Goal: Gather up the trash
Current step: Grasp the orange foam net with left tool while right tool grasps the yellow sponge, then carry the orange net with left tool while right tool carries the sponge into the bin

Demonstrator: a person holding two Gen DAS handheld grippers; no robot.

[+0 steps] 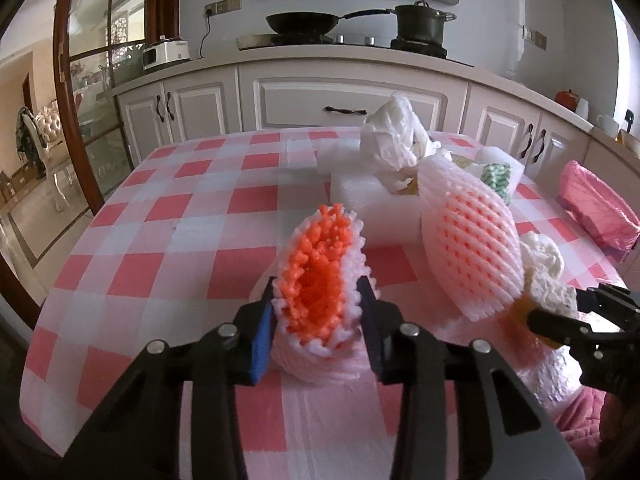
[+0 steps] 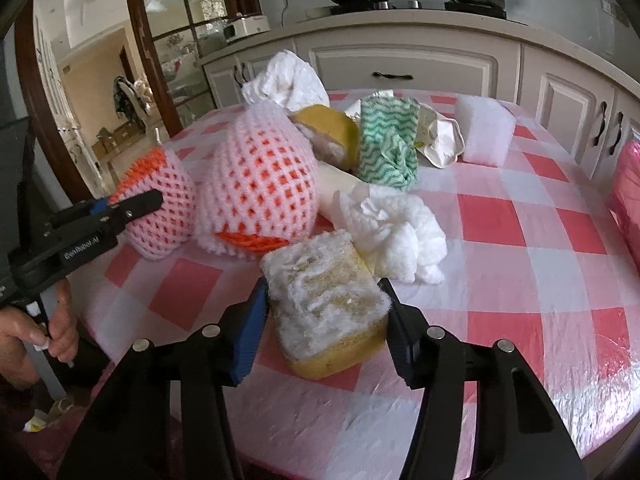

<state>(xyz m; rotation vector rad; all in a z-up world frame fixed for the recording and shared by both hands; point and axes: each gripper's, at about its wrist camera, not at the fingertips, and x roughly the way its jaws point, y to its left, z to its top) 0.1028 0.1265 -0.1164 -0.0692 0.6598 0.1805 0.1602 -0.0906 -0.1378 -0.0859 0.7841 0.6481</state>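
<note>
Sponge (image 2: 328, 300): clamped in right tool (image 2: 326, 320), long axis pointing forward.
Foam net (image 1: 320, 280): clamped in left tool (image 1: 318, 320), left of sponge.

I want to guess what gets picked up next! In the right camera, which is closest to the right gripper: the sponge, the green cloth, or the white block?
1. Sponge, between the right gripper's fingers.
2. Green cloth, farther back, middle.
3. White block, far right.

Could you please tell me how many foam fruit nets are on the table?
2: one foam net between the left tongs, one foam net lying beside it. The pile may hide others.
</note>
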